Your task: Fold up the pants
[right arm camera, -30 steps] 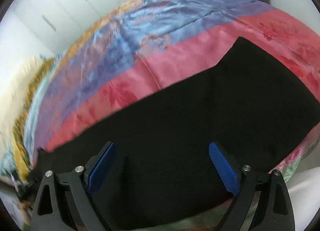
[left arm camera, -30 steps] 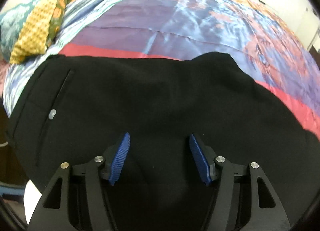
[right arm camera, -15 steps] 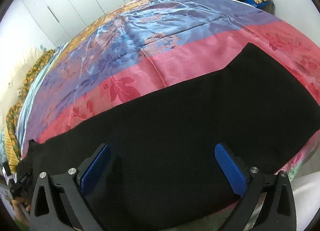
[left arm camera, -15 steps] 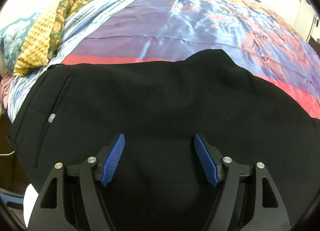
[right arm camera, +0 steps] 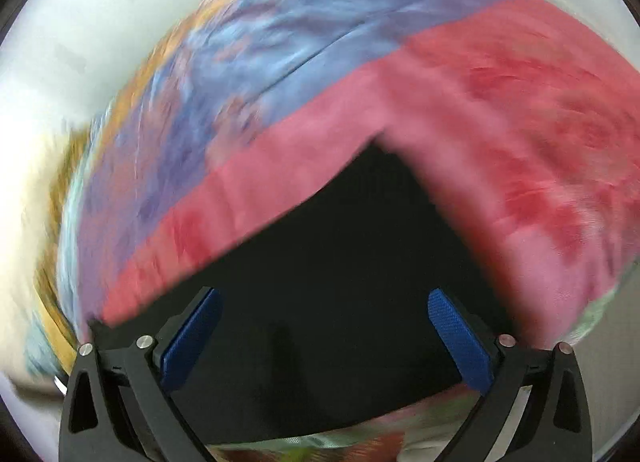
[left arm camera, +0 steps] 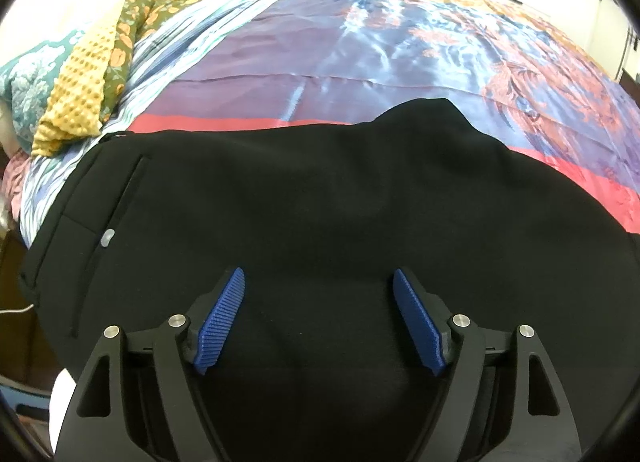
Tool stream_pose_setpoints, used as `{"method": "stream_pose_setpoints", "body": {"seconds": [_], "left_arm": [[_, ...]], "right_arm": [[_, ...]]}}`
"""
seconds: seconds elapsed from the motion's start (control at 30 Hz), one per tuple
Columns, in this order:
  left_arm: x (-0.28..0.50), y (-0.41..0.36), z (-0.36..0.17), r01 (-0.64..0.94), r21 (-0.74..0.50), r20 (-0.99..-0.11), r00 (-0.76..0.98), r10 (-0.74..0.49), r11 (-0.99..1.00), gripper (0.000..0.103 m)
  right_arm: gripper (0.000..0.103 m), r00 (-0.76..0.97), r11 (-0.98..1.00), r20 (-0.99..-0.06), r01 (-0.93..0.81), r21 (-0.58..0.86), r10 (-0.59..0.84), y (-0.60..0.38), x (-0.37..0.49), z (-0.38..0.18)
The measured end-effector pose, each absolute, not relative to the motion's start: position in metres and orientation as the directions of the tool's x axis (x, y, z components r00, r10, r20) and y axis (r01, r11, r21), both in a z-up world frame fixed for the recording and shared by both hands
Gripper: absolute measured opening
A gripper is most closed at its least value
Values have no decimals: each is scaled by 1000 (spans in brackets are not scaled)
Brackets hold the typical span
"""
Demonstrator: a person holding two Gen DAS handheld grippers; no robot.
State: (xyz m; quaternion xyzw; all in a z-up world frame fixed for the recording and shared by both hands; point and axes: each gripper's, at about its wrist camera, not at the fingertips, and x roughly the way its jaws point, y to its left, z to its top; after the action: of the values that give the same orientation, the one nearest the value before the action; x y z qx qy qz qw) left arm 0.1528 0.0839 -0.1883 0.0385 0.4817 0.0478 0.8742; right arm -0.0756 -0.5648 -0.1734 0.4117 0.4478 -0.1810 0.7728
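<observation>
Seen from the left wrist view, the black pants [left arm camera: 320, 198] fill the middle and lower part of the frame, lying flat on the bed [left arm camera: 360, 62], whose satin cover runs in purple, blue and orange above a red stripe. A long pocket slit with a small pale button [left arm camera: 107, 238] shows at the left of the frame, near the garment's left edge. The upper edge of the pants runs across the centre, rising to a rounded hump right of centre. Yellow knobbly cloth [left arm camera: 76, 90] and a green flowered fabric [left arm camera: 160, 2] are heaped in the upper left, beside a teal patterned pillow [left arm camera: 28, 78] at the far left. The left tool [left arm camera: 319, 286] sits at the bottom of the frame with its blue pads [left arm camera: 220, 322] spread wide apart and nothing between them but the black cloth lying below; whether the tips touch it I cannot tell.

Over in the right wrist view, everything is smeared by motion blur. One squared end of the pants [right arm camera: 340, 262] occupies the lower centre, its corner pointing toward the upper middle, with the red band of the bed [right arm camera: 500, 134] above and to the right of it. The right tool [right arm camera: 324, 304] is likewise spread open, blue pads [right arm camera: 460, 342] at either side of the lower frame, holding nothing
</observation>
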Motion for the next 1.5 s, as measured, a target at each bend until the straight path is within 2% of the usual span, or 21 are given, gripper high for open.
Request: {"method": "stream_pose_setpoints", "body": {"seconds": [0.13, 0.27, 0.5, 0.73, 0.83, 1.0, 1.17, 1.23, 1.37, 1.5], "left_arm": [[153, 83, -189, -51, 124, -834, 535, 132, 991, 80], [153, 83, -190, -53, 129, -831, 539, 137, 990, 81], [153, 83, -190, -53, 129, -831, 540, 137, 990, 81], [153, 83, -189, -53, 127, -831, 540, 136, 990, 82], [153, 83, -189, -53, 125, -831, 540, 134, 991, 82], [153, 84, -189, -53, 125, -831, 540, 134, 991, 82], [153, 83, -189, -54, 124, -831, 540, 133, 991, 82], [153, 84, -189, -54, 123, -831, 540, 132, 991, 82], [154, 83, -189, -53, 122, -831, 541, 131, 991, 82], [153, 82, -189, -53, 121, -829, 543, 130, 991, 82]], "right_arm": [[98, 530, 528, -847, 731, 432, -42, -600, -110, -157], [98, 622, 426, -780, 691, 583, 59, -612, -133, -169], [98, 664, 253, -734, 692, 676, 146, -597, -157, -176], [98, 581, 291, -776, 720, 630, 243, -578, -136, -184], [98, 533, 317, -811, 747, 584, 240, -574, -125, -193], [98, 582, 305, -770, 707, 638, 260, -568, -115, -200], [92, 682, 286, -676, 613, 737, 279, -566, -113, -196], [81, 699, 301, -657, 586, 752, 281, -561, -109, -196], [78, 649, 381, -721, 620, 686, 241, -552, -100, -203], [68, 613, 451, -768, 641, 621, 185, -545, -95, -205]]}}
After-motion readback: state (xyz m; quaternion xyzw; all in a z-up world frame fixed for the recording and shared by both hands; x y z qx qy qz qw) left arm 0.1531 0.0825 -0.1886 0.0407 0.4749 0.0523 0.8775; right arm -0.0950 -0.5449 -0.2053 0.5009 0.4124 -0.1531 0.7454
